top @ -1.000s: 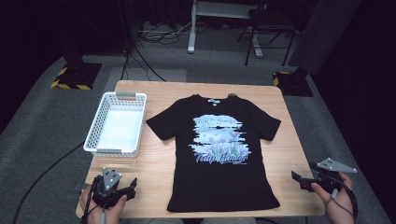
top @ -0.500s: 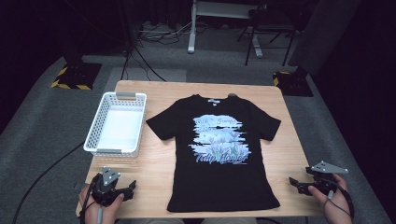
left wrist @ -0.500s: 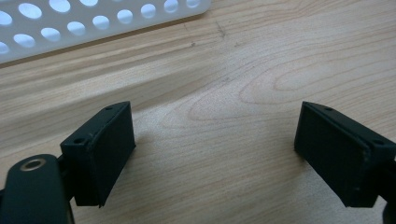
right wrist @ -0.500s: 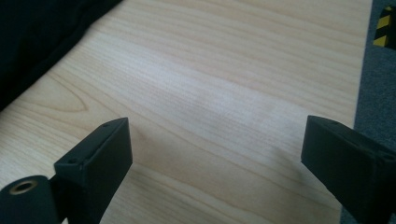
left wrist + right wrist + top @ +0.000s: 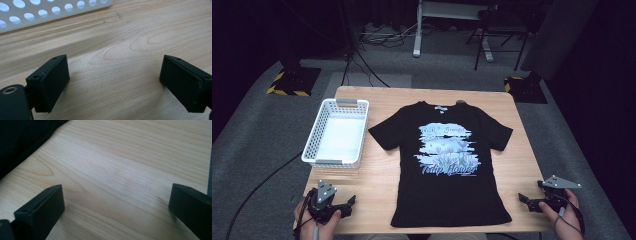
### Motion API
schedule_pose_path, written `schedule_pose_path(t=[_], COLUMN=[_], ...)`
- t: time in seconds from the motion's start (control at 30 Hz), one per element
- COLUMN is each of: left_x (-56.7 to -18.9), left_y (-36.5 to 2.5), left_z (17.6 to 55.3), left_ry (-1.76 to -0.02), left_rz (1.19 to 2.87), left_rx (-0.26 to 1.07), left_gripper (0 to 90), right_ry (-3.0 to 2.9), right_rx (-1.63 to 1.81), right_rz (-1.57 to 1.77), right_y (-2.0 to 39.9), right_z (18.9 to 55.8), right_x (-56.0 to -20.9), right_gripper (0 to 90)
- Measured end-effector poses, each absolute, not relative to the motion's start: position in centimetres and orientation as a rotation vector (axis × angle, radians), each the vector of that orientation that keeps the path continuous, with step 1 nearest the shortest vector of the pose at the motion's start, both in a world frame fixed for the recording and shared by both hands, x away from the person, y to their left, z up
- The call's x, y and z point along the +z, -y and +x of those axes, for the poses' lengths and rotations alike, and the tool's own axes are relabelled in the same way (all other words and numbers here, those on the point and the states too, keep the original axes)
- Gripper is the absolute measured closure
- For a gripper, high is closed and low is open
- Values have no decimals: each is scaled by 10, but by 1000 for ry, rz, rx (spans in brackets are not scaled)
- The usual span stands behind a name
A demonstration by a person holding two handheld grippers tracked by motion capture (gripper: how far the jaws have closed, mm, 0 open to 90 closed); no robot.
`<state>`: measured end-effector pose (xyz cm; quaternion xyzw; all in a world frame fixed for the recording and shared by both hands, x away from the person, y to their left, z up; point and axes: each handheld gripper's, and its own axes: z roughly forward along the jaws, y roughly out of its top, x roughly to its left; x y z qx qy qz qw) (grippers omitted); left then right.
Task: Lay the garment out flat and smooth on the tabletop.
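Observation:
A black T-shirt [image 5: 447,195] with a pale blue tulip print lies flat, front up, on the middle of the wooden table [image 5: 382,180]. My left gripper [image 5: 348,204] rests at the front left corner, pointing right toward the shirt's hem. Its jaws have just been opening and stand wide over bare wood [image 5: 115,65], with nothing between them. My right gripper [image 5: 525,200] sits at the front right corner, pointing left toward the shirt. Its jaws have also just been opening over bare wood [image 5: 117,192], empty. The shirt's edge [image 5: 20,140] lies just ahead of it.
A white perforated basket [image 5: 314,140] stands empty at the table's left, just beyond my left gripper, and its wall [image 5: 50,12] is close ahead. Behind the table are grey carpet, cables and chair legs. Bare wood lies on both sides of the shirt.
My right hand has sunk lower toward the table's front right corner. The left hand has barely shifted. The shirt and basket have not moved.

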<state>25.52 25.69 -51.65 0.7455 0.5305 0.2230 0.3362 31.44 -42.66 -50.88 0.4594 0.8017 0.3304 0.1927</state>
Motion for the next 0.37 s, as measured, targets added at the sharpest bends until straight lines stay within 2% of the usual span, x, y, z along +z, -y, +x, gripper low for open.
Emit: schedule_pose_path(t=[0.37], left_x=[-517], left_y=[-257], left_z=[255], left_ry=[-1383], left_rz=[1944], left_rx=[582], left_gripper=[91], right_ry=[-2251], right_rx=[930], right_rz=[1286], right_y=[425], right_z=[314], right_x=[-509], right_gripper=[1])
